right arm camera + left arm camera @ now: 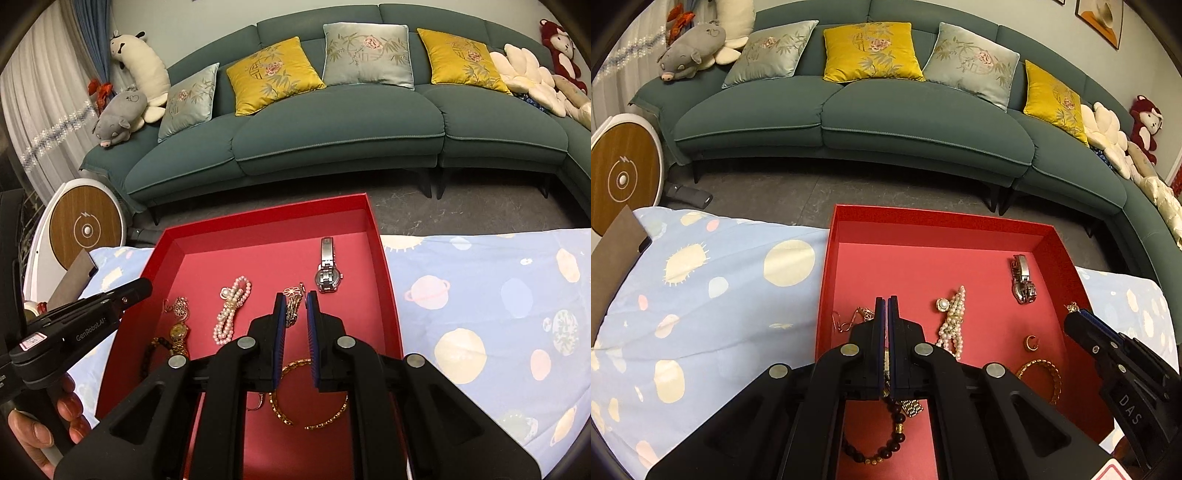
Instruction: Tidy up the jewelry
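Observation:
A red tray [846, 218] [384, 266] lies on a blue patterned cloth and holds jewelry. In the left wrist view I see a pearl bracelet [953, 321], a silver watch [1023, 277], a gold bangle [1049, 376], a small gold ring [1030, 342], a dark bead bracelet [886, 439] and a thin chain [849, 321]. My left gripper [887, 306] is shut and empty above the tray's left part. My right gripper [295, 299] is slightly open over the tray, with a chain with a flower charm [293, 301] between its fingertips, the bangle [310, 406] below.
A green sofa [886, 122] with yellow and grey cushions stands behind. A round wooden-faced device [624, 177] sits at left. Plush toys lie on the sofa ends. A brown card [617, 251] lies at the cloth's left edge.

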